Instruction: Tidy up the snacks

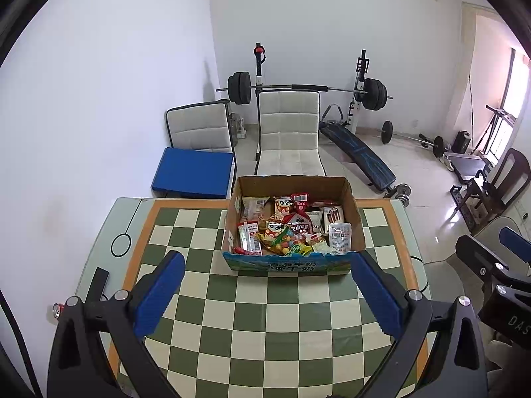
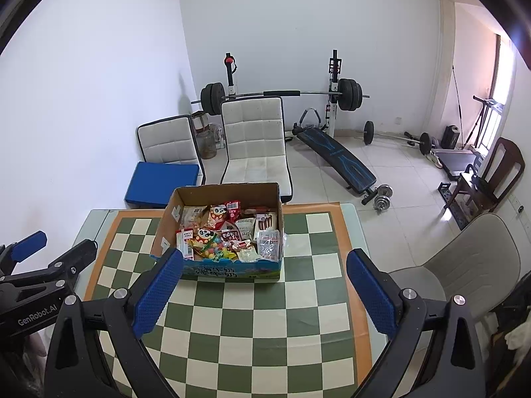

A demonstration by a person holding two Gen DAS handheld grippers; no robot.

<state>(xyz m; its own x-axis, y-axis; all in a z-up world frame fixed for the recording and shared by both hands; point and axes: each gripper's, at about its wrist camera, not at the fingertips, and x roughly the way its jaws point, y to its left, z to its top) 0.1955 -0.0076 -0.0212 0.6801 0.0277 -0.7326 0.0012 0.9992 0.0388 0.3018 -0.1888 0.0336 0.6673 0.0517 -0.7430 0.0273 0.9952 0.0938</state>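
Observation:
An open cardboard box (image 1: 356, 219) (image 2: 166, 229) with a blue printed front stands at the far middle of the checkered table (image 1: 265, 315) (image 2: 265, 318). It is filled with several snack packets (image 1: 288, 229) (image 2: 225, 232), among them panda-print bags, a white pouch and red wrappers. My left gripper (image 1: 268, 282) hovers over the table short of the box, open, with nothing between its blue pads. My right gripper (image 2: 265, 278) is likewise open and empty, near the box's front. Each gripper shows at the edge of the other's view: right gripper (image 1: 494, 265), left gripper (image 2: 43, 265).
Two white padded chairs (image 1: 288, 132) (image 1: 199, 126) stand behind the table, one with a blue cushion (image 1: 192, 172). A barbell rack (image 1: 305, 88), sit-up bench (image 1: 358, 149) and dumbbells fill the far floor. A beige chair (image 2: 474, 258) sits right of the table.

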